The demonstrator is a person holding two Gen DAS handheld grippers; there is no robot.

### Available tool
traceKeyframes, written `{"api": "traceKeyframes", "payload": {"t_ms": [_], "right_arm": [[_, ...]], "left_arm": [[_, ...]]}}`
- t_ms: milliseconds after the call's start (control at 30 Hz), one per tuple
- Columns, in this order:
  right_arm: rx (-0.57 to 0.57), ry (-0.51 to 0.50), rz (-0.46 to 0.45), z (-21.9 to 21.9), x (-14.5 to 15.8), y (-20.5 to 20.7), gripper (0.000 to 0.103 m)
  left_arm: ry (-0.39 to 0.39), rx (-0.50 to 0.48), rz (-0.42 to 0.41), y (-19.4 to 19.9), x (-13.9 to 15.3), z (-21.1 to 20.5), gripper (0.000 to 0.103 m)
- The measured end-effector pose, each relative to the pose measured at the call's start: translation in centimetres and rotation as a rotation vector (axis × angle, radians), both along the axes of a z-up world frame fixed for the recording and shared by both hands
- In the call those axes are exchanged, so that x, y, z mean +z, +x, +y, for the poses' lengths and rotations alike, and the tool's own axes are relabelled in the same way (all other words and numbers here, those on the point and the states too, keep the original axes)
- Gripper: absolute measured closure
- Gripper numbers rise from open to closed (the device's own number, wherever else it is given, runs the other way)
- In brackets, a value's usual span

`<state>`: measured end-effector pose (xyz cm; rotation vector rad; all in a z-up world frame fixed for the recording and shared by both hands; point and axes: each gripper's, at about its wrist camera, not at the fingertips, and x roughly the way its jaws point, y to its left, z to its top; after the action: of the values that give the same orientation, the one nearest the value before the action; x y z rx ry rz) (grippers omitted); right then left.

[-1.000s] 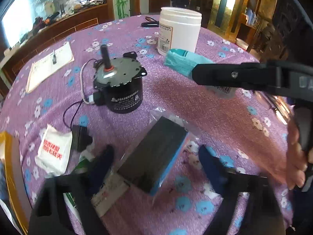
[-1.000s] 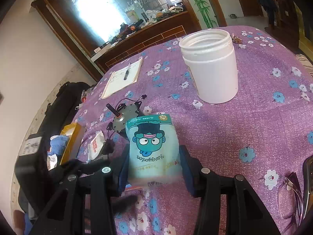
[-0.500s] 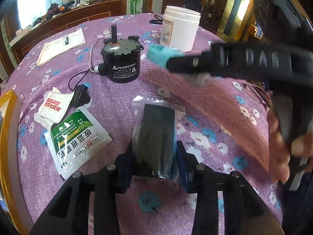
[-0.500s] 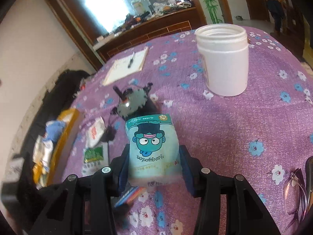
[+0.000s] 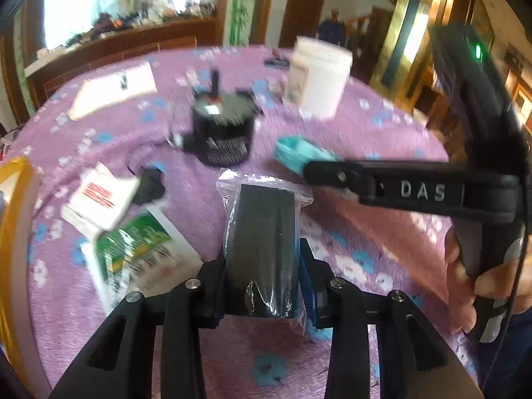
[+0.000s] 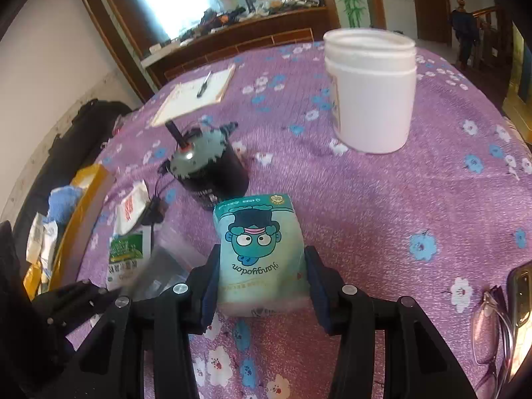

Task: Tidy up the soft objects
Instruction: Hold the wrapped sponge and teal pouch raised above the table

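Observation:
A black sponge in a clear plastic bag (image 5: 262,226) sticks up between the blue pads of my left gripper (image 5: 262,266). The jaws are closing and the pads press on its sides. A teal tissue pack with a cartoon face (image 6: 261,252) is held just above the purple flowered cloth (image 6: 399,199), with my right gripper (image 6: 261,276) shut on it. In the left wrist view the right gripper (image 5: 399,189) reaches in from the right, a hand on its handle, with the tissue pack (image 5: 296,153) at its tip. The left gripper's body (image 6: 66,299) shows blurred at the lower left.
A black motor with a shaft (image 5: 222,133) and a white jar (image 5: 319,79) stand further back. A white sachet (image 5: 99,199) and a green sachet (image 5: 133,252) lie to the left, beside a yellow box (image 5: 13,232). Glasses (image 6: 488,326) and a phone (image 6: 518,292) lie at the right.
My left gripper has closed from wide open onto the black sponge pack, which now points straight ahead. The right gripper keeps the tissue pack and has rolled a little.

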<state>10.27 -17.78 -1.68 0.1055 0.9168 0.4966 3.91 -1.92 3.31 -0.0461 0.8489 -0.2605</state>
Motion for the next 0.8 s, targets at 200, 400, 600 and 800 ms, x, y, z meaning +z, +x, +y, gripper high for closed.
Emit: {"api": "traceKeyframes", "payload": {"t_ms": [200, 400, 600, 800], "right_arm": [[0.024, 0.027, -0.085, 0.6, 1.8, -1.4, 0.052], [0.102, -0.026, -0.181, 3.0, 2.6, -3.5, 0.052], [0.121, -0.043, -0.199, 3.7, 2.6, -3.9, 0.052], [0.114, -0.041, -0.200, 3.6, 2.6, -3.9, 0.052]], "left_arm": [[-0.021, 0.083, -0.145, -1.1, 2.3, 1.6, 0.068], [0.020, 0.190, -0.196, -1.2, 3.0, 2.9, 0.068], [0.029, 0.237, -0.173, -0.7, 2.6, 4.1, 0.068], [0.099, 0.258, -0.217, -1.5, 2.9, 3.6, 0.068]]}}
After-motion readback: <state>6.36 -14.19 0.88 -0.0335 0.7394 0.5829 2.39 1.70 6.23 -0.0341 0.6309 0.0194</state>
